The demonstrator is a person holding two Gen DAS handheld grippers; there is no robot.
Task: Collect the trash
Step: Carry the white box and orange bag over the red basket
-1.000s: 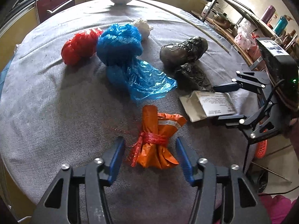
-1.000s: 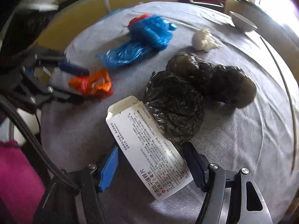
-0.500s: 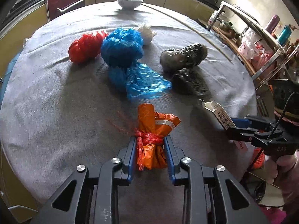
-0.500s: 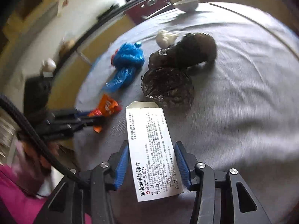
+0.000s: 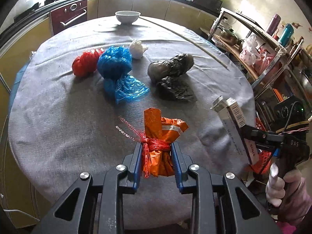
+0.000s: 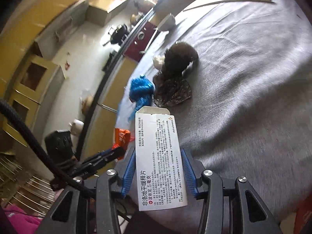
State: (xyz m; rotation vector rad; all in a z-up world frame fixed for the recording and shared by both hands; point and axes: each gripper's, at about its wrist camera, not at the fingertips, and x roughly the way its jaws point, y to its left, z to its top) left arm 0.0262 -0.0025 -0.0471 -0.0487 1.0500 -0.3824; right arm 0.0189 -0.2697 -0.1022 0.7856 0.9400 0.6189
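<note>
An orange wrapper bundle [image 5: 158, 128] tied with red net string is clamped between the blue pads of my left gripper [image 5: 156, 146], which is shut on it just above the grey tablecloth [image 5: 58, 117]. My right gripper [image 6: 158, 153] holds a white medicine box [image 6: 156, 132] by its long sides; its jaws are closing on the box. In the left wrist view the box [image 5: 232, 117] stands tilted on edge off the table's right rim, held by the right gripper [image 5: 253, 140]. In the right wrist view the left gripper [image 6: 115, 152] and its orange bundle [image 6: 121, 136] sit at left.
On the cloth lie a red bag [image 5: 85, 63], a blue bag [image 5: 117, 70], a white wad [image 5: 137, 46] and black bags [image 5: 171, 72]. A white bowl [image 5: 127, 16] and a thin stick [image 5: 185, 37] are farther back. A cluttered metal rack [image 5: 273, 58] stands right.
My left gripper shut on the orange bundle and drew back with it. My right gripper closed on the white box, rolled it onto its edge and carried it toward the table's rim.
</note>
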